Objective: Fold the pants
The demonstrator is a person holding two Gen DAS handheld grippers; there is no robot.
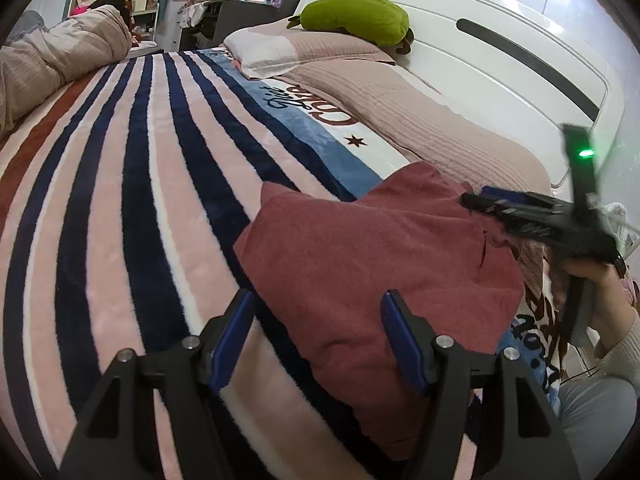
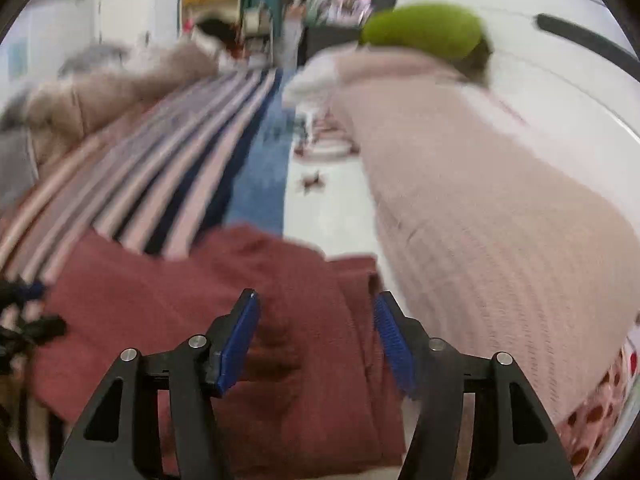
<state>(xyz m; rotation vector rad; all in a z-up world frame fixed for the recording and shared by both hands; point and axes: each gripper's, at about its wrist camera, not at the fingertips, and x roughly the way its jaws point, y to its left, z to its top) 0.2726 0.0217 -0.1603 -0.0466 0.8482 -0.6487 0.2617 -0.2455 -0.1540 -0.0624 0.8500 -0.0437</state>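
On the striped fleece blanket (image 1: 132,184), close to the bed's near edge, the dusty-red pants (image 1: 372,272) are lying folded into a thick, roughly rectangular bundle, one corner pointing toward the pink quilted pillows (image 1: 440,120). The left gripper (image 1: 318,340) is hovering over the bundle's near end with its blue-padded fingers (image 1: 232,340) spread wide, nothing between them. The right gripper (image 2: 316,340) is sitting low over the other side of the pants (image 2: 200,312), its jaws also standing apart and gripping no cloth (that view is smeared with blur, so finer detail is lost). From the left wrist view the right gripper (image 1: 472,200) is showing as a dark shape at the bundle's far right edge, the person's hand (image 1: 592,284) wrapped around its handle; whether its tips are touching the fabric I cannot tell. A green plush toy (image 1: 356,20) is resting on the pillows against the white headboard (image 1: 500,40), and a beige duvet (image 1: 60,48) is heaped at the far side.
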